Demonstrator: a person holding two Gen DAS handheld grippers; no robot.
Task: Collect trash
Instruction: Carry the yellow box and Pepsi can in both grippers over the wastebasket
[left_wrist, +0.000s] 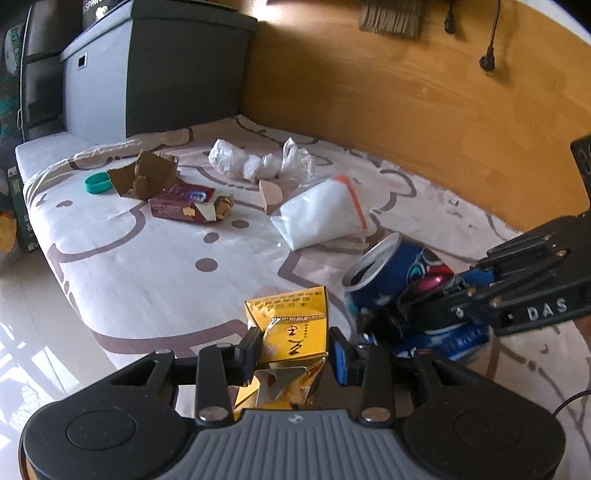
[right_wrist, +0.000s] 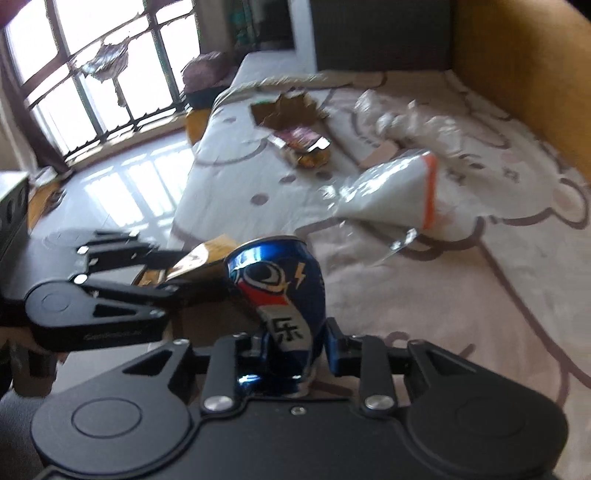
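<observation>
Trash items are in both tools. Left gripper (left_wrist: 291, 350), bottom centre of the left wrist view, has its jaws drawn close against the sides of a crumpled yellow carton (left_wrist: 291, 328), which stands up between the pads, clear of the bedspread (left_wrist: 147, 280). Right gripper (right_wrist: 290, 347), bottom centre of its own view, is clamped across the lower body of a dented blue can (right_wrist: 277, 288), open mouth pointing away toward the upper frame. Judgement: both pieces are held by their narrow sections so they can be carried off together.

Both tools point down at a slant, side by side and near each other; the right gripper enters the left view from the right edge.

Remaining trash lies further up the bedspread: white plastic pouch (left_wrist: 321, 214), red packet (left_wrist: 184, 205), torn cardboard (left_wrist: 144, 177), crumpled white bags (left_wrist: 258, 160), teal ring (left_wrist: 96, 184).
</observation>
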